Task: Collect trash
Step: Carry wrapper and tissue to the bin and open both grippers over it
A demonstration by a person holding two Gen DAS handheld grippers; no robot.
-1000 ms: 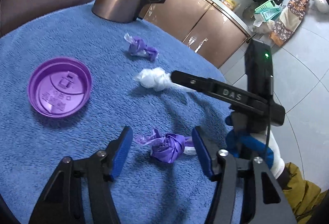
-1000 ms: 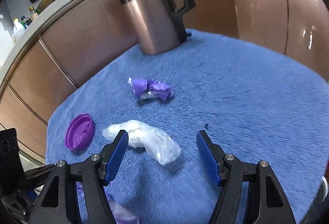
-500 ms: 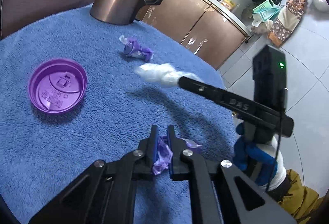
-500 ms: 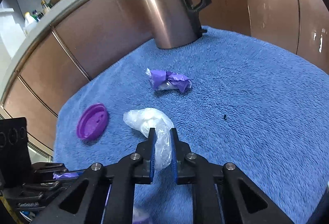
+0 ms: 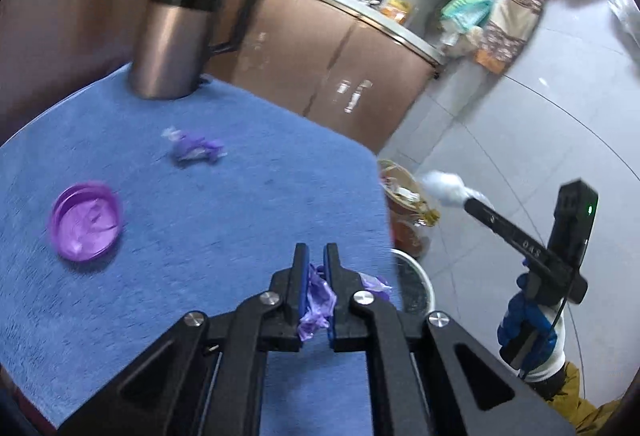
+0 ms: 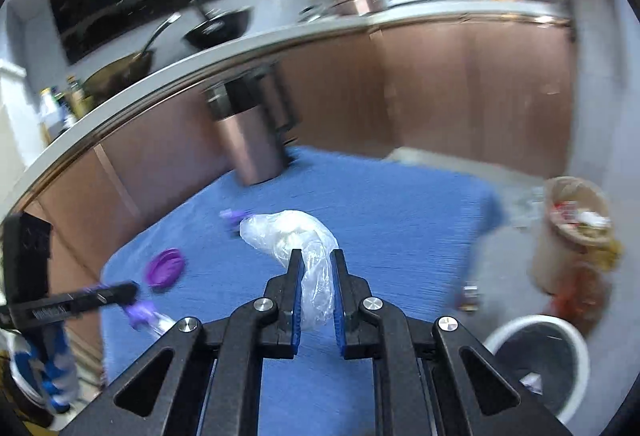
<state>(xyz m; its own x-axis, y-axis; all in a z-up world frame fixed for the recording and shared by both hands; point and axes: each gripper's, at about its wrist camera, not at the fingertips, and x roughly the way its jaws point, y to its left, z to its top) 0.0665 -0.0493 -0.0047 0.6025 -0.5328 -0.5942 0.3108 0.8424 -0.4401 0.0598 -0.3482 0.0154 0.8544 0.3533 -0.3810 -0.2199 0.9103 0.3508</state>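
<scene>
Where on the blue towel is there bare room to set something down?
Bare towel lies between the purple lid, the purple wrapper and the towel's right edge. Crowded: the back corner by the jug.

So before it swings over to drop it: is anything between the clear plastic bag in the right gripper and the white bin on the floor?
Nothing visible: beyond the table's edge, the white bin stands open-topped, right of the clear plastic bag.

purple wrapper (image 5: 316, 300), purple lid (image 5: 85, 222), blue towel (image 5: 240, 204), copper-brown kettle (image 5: 168, 48), clear-white plastic bag (image 6: 296, 240).
</scene>
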